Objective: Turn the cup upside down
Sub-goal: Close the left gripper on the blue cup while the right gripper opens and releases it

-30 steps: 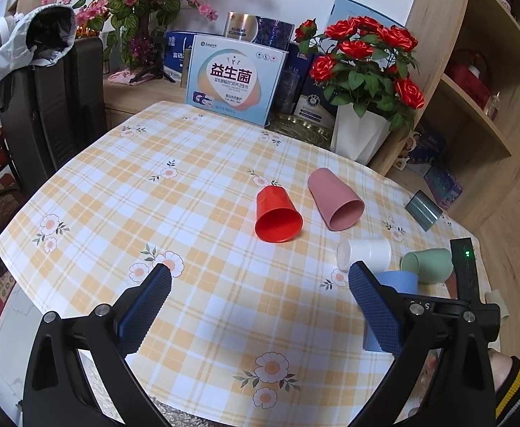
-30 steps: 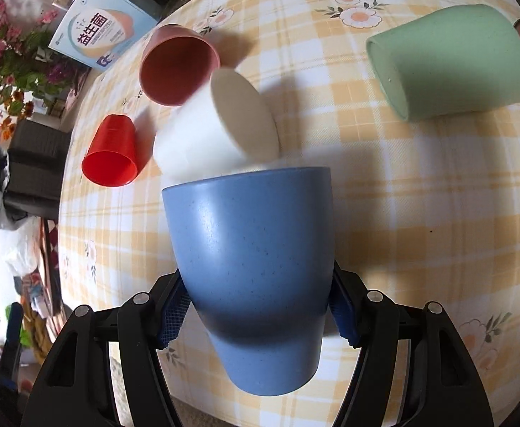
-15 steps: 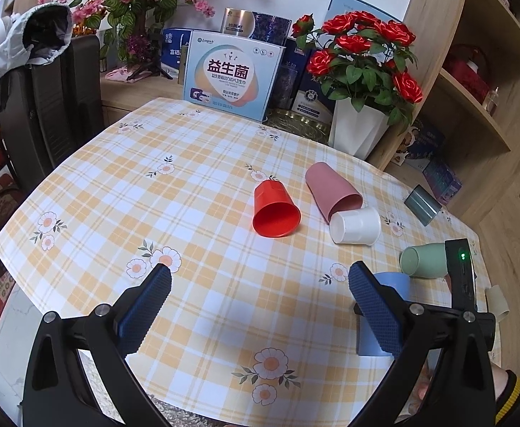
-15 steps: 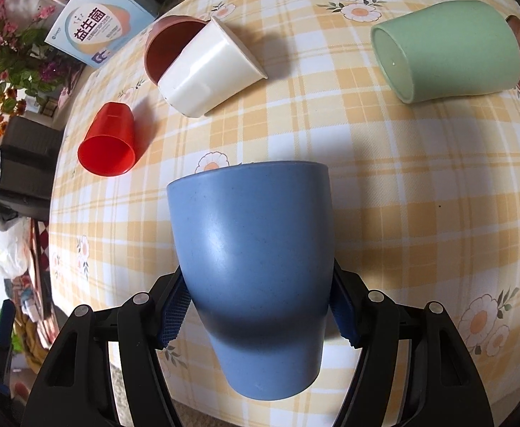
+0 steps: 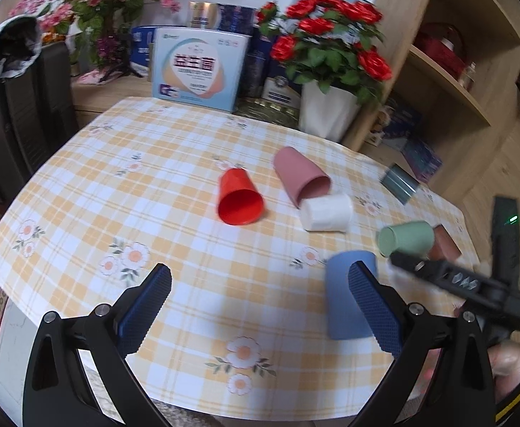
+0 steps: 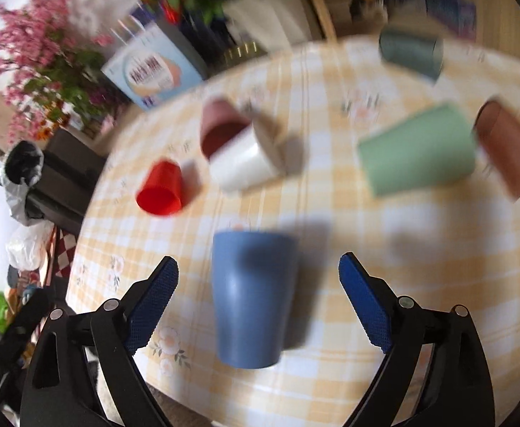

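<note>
Two jaws of the right gripper [image 6: 258, 295] have just been opening and now stand wide, clear of the blue cup [image 6: 251, 295] between them. That cup stands on the table [image 6: 420, 284] near its front edge, wide end up in the frame and narrow end toward the camera; blur hides which end is the mouth. The left gripper [image 5: 260, 302] hangs spread over bare cloth, empty. Farther back lie a red cup [image 5: 239, 197], a pink cup [image 5: 301, 178] touching a white cup [image 5: 327, 211], a green cup [image 5: 406, 238] and a brown cup [image 6: 509, 149] on their sides.
</note>
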`<act>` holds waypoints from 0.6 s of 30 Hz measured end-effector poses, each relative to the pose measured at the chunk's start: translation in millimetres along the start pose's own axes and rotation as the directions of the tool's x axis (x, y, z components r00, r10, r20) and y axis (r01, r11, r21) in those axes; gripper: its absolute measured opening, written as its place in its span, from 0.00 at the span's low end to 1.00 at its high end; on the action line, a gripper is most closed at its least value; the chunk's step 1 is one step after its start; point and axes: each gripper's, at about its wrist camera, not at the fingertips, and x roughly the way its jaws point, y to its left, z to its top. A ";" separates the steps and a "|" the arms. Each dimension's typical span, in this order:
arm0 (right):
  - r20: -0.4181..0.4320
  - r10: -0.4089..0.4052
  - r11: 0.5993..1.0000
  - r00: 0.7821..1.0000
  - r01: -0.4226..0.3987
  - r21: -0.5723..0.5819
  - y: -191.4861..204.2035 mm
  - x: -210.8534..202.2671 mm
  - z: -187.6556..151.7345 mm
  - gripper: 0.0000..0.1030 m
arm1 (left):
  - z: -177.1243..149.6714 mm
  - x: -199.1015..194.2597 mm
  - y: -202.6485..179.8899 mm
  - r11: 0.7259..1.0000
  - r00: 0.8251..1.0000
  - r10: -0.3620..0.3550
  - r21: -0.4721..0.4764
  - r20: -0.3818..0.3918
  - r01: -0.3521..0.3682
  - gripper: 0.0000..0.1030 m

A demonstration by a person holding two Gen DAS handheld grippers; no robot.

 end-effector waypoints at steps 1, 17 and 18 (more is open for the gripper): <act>0.052 -0.008 1.000 0.999 0.008 -0.010 -4.2 -13.0 -1.2 0.86 | -2.1 2.1 -4.4 1.000 1.000 -0.019 0.009 -0.012 0.019 0.92; 0.347 -0.086 0.996 0.934 0.086 0.017 -66.4 -85.7 -50.5 0.86 | -60.5 81.1 -81.1 0.963 0.941 -0.166 0.159 -0.294 0.220 0.73; 0.356 -0.078 0.997 0.931 0.075 0.022 -69.6 -87.6 -49.2 0.86 | -61.8 85.3 -82.9 0.965 0.940 -0.159 0.154 -0.301 0.212 0.73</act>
